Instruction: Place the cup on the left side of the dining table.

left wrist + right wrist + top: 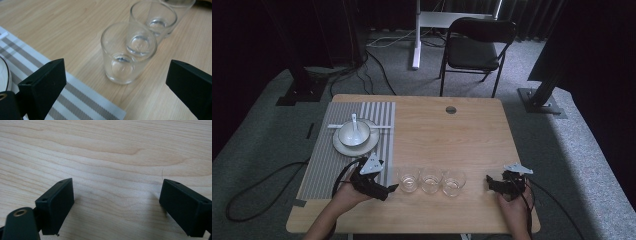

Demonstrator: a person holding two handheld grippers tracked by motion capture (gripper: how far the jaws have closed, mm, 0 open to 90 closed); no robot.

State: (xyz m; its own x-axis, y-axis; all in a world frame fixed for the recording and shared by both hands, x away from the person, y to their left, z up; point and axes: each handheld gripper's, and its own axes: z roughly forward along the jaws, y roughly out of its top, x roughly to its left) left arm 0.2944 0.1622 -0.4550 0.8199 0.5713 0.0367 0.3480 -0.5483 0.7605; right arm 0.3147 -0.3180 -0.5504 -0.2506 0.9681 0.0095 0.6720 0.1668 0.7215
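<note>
- The left gripper (388, 189) is held with its jaws wide apart and nothing between them; the nearest glass (123, 53) is seen just ahead, at about 1 o'clock, untouched.
- The right gripper (490, 183) is likewise spread wide, empty, over bare wood.
- Three clear glasses are lined up in a row between the two grippers on the wooden table (462, 135).
- A striped placemat (324, 165) is laid at 9 o'clock, bearing a plate (343, 146), a bowl (353, 134) and a white spoon (354, 120).
- Open tabletop is left toward 12 o'clock; a folding chair (477, 47) stands beyond the far edge on grey carpet.
</note>
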